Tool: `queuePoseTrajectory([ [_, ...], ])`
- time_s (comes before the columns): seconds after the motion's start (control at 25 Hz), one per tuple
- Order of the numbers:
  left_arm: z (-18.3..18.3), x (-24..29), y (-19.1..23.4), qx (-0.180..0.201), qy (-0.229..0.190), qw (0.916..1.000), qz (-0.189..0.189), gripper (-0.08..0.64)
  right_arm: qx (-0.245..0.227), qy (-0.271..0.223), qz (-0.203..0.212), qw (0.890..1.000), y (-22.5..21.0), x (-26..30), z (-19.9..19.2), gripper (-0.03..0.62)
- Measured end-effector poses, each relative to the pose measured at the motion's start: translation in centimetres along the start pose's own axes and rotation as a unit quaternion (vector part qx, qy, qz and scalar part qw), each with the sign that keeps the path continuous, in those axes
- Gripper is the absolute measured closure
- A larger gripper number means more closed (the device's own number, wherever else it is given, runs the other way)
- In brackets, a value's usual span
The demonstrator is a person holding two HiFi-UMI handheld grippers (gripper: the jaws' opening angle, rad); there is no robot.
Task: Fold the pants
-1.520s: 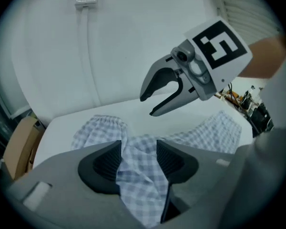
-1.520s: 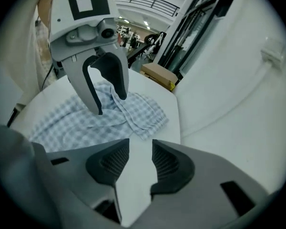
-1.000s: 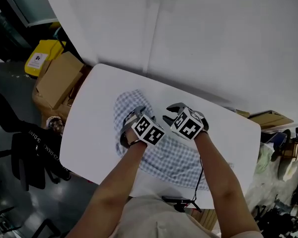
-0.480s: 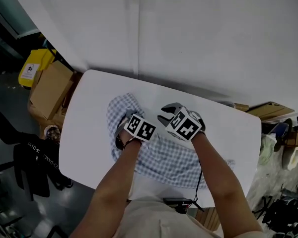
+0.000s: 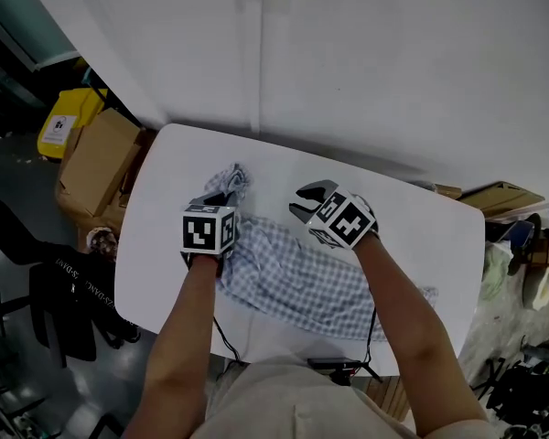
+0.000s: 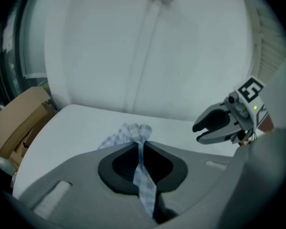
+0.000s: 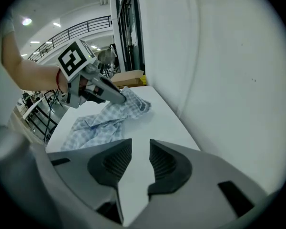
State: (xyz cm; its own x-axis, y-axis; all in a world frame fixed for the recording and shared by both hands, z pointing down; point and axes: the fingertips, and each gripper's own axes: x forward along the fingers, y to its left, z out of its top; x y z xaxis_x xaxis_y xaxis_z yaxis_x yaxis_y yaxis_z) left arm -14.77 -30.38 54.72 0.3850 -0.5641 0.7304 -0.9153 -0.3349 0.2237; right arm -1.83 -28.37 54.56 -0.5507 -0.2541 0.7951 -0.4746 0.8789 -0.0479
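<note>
My left tongs (image 6: 139, 151) are clamped tight on a bunched edge of the checked pants (image 5: 297, 280), which lie rumpled across the white counter (image 5: 160, 245). My right tongs (image 7: 139, 162) stand half open and empty above the counter's far side.

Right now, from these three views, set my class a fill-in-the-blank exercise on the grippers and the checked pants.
1. The left gripper is ____ on a bunched end of the checked pants.
2. The right gripper, jaws apart, holds ____.
3. The pants lie on a white table that stands against a white ____.
Missing words: shut; nothing; wall.
</note>
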Motion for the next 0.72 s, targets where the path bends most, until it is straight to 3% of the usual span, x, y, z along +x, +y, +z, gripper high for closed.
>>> queuePoseTrajectory([
  [0.36,-1.0,-9.6,9.4,-0.068,-0.051,0.9953,0.047,0.535,-0.031,0.013,0.043,0.999,4.8,1.3,2.6,0.453],
  [0.52,-3.8,-13.3,13.6,-0.117,-0.060,0.9890,0.069,0.535,-0.046,0.023,0.063,0.997,6.8,1.9,3.6,0.448],
  [0.72,-9.3,-16.1,18.4,-0.197,-0.065,0.9762,0.064,0.535,-0.060,0.044,0.081,0.994,9.3,3.0,4.2,0.430],
])
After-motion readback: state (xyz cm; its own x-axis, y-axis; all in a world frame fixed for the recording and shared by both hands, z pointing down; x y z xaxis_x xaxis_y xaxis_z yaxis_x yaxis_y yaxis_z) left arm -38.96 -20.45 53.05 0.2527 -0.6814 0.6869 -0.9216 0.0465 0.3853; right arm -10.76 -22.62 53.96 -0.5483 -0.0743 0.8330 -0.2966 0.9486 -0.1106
